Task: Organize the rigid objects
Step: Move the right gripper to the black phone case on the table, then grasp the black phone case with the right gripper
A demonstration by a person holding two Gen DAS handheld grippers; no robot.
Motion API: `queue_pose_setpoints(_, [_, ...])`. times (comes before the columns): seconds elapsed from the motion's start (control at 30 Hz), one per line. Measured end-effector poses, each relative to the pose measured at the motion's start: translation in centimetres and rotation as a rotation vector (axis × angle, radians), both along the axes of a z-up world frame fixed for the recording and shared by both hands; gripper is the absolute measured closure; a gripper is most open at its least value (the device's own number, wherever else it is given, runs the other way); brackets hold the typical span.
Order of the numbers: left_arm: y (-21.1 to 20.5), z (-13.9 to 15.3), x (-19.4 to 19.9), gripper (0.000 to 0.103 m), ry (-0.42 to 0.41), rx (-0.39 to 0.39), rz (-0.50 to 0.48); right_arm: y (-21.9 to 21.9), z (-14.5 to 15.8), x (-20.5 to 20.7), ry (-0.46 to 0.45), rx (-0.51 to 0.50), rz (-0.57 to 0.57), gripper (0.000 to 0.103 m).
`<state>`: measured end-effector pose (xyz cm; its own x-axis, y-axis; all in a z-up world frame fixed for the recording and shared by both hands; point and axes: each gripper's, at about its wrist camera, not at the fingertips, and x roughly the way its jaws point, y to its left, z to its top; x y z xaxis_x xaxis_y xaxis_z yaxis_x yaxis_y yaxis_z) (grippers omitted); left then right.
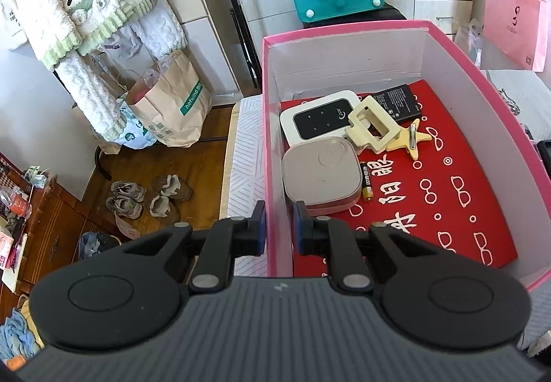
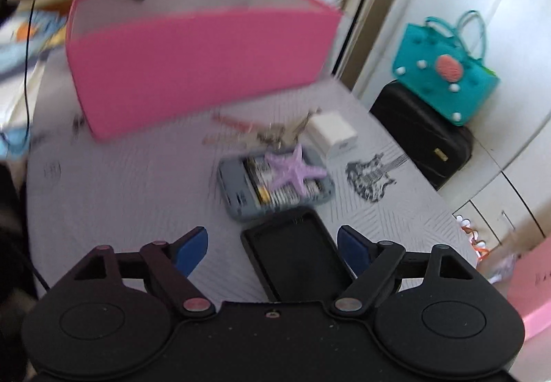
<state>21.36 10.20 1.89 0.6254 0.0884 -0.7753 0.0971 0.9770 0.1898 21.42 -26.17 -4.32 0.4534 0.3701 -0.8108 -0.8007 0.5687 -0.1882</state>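
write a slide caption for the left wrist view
Left gripper straddles the pink box wall, small items inside.
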Motion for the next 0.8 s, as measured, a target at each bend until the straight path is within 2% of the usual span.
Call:
queue_pose_setpoints(0.13, [0.0, 0.0, -0.1, 0.089, 0.000, 0.006, 0.000, -0.8, -1.4, 1.4, 0.017, -0.033, 0.003, 0.019])
queue_pose_setpoints(0.2, [0.1, 0.1, -0.2, 0.089, -0.004, -0.006, -0.004, -2.7, -2.0, 2.6, 0.056, 0.054, -0.039, 0.019])
queue_pose_setpoints(0.3, [0.2, -0.2, -0.2, 0.089, -0.019, -0.011, 0.001, -4.7, -2.8, 4.3, 0.160, 0.203, -0.168, 0.019])
queue_pose_setpoints(0.37, [0.4, -0.1, -0.3, 0.089, -0.020, -0.023, 0.004, -5.0, -2.9, 4.3, 0.145, 0.247, -0.212, 0.025])
queue_pose_setpoints(0.43, [0.5, 0.0, -0.3, 0.089, -0.017, -0.025, 0.003, -5.0, -2.8, 4.0, 0.148, 0.264, -0.258, 0.026])
queue_pose_setpoints(0.53, [0.4, 0.0, -0.5, 0.089, -0.019, -0.016, -0.007, -5.6, -2.9, 3.4, 0.167, 0.325, -0.388, 0.027])
queue_pose_setpoints(0.63, [0.3, 0.1, -0.6, 0.089, -0.019, -0.009, -0.018, -5.4, -2.9, 2.0, 0.129, 0.321, -0.471, 0.032])
queue_pose_setpoints(0.73, [0.3, 0.2, -0.6, 0.089, -0.013, -0.001, -0.034, -4.4, -3.0, 0.5, 0.071, 0.263, -0.443, 0.032])
queue_pose_setpoints(0.8, [0.1, 0.2, -0.8, 0.089, -0.013, 0.021, -0.053, -4.3, -3.0, 0.4, 0.071, 0.265, -0.462, 0.031])
